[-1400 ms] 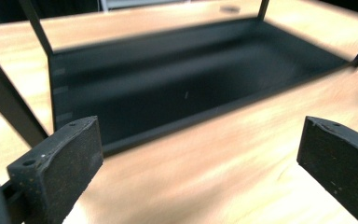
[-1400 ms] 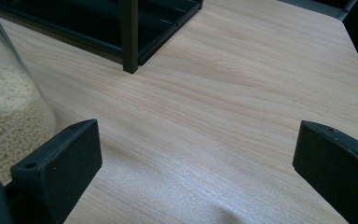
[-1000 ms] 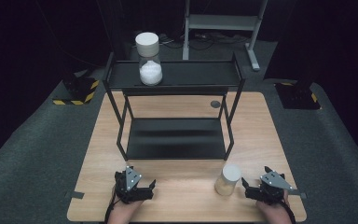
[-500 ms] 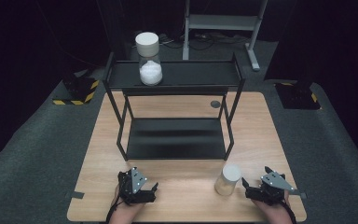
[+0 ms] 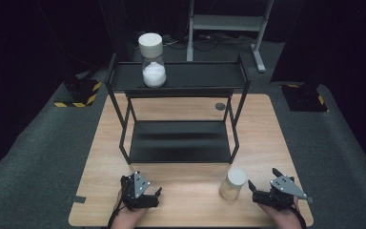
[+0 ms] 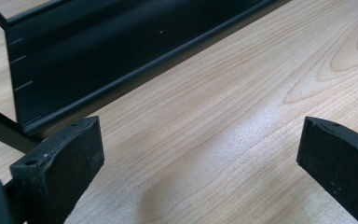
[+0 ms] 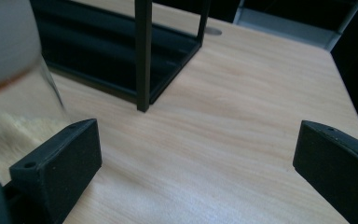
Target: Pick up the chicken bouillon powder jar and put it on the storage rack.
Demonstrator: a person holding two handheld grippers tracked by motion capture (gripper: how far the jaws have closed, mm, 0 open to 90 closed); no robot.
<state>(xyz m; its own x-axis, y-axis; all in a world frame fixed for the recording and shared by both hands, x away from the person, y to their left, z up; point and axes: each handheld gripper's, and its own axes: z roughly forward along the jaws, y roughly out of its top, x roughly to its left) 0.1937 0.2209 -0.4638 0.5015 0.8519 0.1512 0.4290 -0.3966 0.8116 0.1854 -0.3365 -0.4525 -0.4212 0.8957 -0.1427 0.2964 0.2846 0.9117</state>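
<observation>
The jar [image 5: 233,184] stands upright on the counter [image 5: 190,195], near its front edge. It is at nine o'clock from my right gripper [image 5: 267,190], the nearer one. Both jaws, also on my left gripper [image 5: 147,195], are spread and hold nothing.

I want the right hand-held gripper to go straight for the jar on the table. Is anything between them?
Nothing visible. The right hand-held gripper sits just right of the jar, jaws open, with only bare table between. In the right gripper view the jar is already beside one jaw.
</observation>
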